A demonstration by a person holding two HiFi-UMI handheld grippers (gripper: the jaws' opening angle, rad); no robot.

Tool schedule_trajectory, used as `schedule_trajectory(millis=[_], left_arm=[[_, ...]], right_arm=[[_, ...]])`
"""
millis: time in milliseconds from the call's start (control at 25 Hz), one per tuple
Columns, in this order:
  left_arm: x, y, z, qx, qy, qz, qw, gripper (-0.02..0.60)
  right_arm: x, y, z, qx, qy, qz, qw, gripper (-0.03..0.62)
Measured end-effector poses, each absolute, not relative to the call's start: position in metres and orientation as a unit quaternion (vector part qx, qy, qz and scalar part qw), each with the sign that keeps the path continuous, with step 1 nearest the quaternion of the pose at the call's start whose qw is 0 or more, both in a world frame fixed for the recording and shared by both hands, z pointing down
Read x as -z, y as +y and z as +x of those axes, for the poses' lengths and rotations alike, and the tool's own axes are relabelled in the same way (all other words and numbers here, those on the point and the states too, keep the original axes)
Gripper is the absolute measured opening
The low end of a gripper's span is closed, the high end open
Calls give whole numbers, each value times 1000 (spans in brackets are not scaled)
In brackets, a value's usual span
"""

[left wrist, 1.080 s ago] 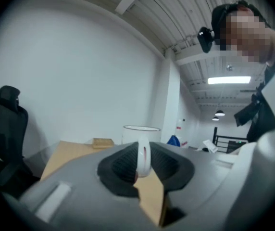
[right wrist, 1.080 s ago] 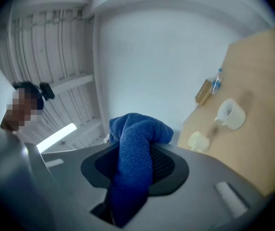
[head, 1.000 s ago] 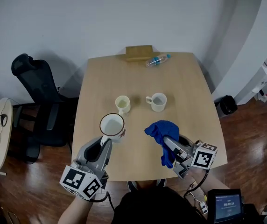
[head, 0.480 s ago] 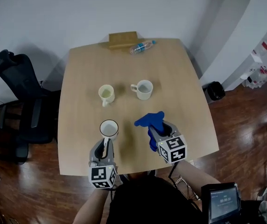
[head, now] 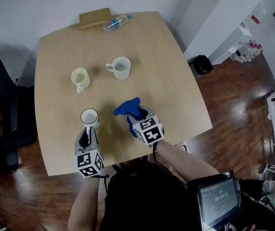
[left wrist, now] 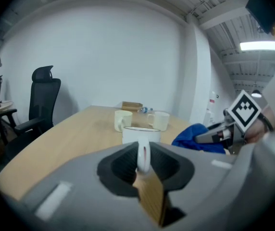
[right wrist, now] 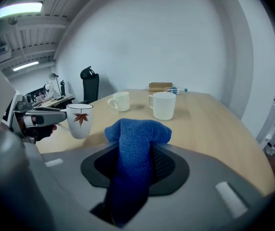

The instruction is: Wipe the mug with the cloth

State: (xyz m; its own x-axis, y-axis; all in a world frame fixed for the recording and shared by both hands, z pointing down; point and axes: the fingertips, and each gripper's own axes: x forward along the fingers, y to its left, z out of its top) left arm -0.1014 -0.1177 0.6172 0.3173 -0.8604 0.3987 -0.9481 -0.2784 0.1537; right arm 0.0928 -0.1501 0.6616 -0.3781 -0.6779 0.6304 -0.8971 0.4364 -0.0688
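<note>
A white mug (head: 90, 118) with a red leaf print (right wrist: 80, 120) is held upright by its handle (left wrist: 143, 156) in my left gripper (head: 88, 134), which is shut on it, low over the table's near left part. My right gripper (head: 136, 120) is shut on a blue cloth (head: 127, 109), whose bunched end (right wrist: 136, 134) sticks out past the jaws. Cloth and mug are apart, side by side; in the left gripper view the cloth (left wrist: 195, 138) lies to the right of the mug (left wrist: 140, 134).
Two other mugs stand mid-table: a cream one (head: 80, 78) and a white one (head: 120, 67). A wooden block (head: 94, 18) and a plastic bottle (head: 116, 22) lie at the far edge. A black office chair (left wrist: 39, 98) stands left of the wooden table (head: 166, 85).
Both grippers have come down toward the table with mug and cloth still held. The right gripper has rolled, so its marker cube now faces up. The head view has shifted right.
</note>
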Motion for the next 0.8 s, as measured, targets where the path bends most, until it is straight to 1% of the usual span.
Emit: schedule_trajectory(millis=[280, 360, 480, 680, 800], left_arm=[[-642, -102, -92, -147, -564, 792, 180, 66], [-645, -100, -84, -157, -555, 798, 175, 67], [-648, -98, -84, -171, -547, 802, 169, 71], [-657, -87, -95, -198, -549, 795, 166, 71], [-666, -79, -105, -209, -555, 786, 174, 72]], right_arm=[[-700, -138, 105, -225, -790, 480, 309, 154], [-713, -132, 114, -244, -777, 485, 318, 171], [-726, -130, 117, -252, -767, 490, 329, 217], [-723, -129, 109, -240, -769, 482, 345, 247], [-716, -128, 110, -245, -770, 489, 328, 261]])
